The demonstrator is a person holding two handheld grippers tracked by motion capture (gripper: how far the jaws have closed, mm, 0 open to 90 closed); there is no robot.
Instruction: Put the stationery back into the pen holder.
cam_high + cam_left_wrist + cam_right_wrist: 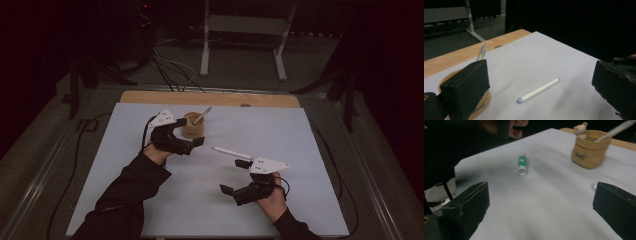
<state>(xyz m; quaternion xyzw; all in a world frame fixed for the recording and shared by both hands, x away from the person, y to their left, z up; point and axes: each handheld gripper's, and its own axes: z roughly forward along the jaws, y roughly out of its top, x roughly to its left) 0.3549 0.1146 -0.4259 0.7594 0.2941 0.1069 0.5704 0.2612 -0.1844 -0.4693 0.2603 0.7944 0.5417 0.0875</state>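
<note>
Dim surroundings, with a metal stand and loose cables on the floor beyond the bench (pixel 150 96). A white sheet (pixel 280 200) covers most of the wooden bench top.

Left gripper (pixel 192 132): sits at the far left part of the sheet, jaws spread wide with nothing between them. A tan pen cup (pixel 192 128) stands just beside it, partly between its jaws in the high view, not gripped. A silver pen (pixel 202 115) leans out of the cup.

Right gripper (pixel 235 176): sits nearer the person, right of centre, jaws wide apart and empty.

White stick (pixel 231 152): lies flat on the sheet between the two grippers, its near end just beside the upper jaw of the right gripper; contact cannot be confirmed. In the left gripper view it lies ahead of the jaws, clear of both (pixel 538 90).

Green-and-white tube (pixel 522 164): lies flat on the sheet ahead of the right gripper, well clear of its jaws.
</note>
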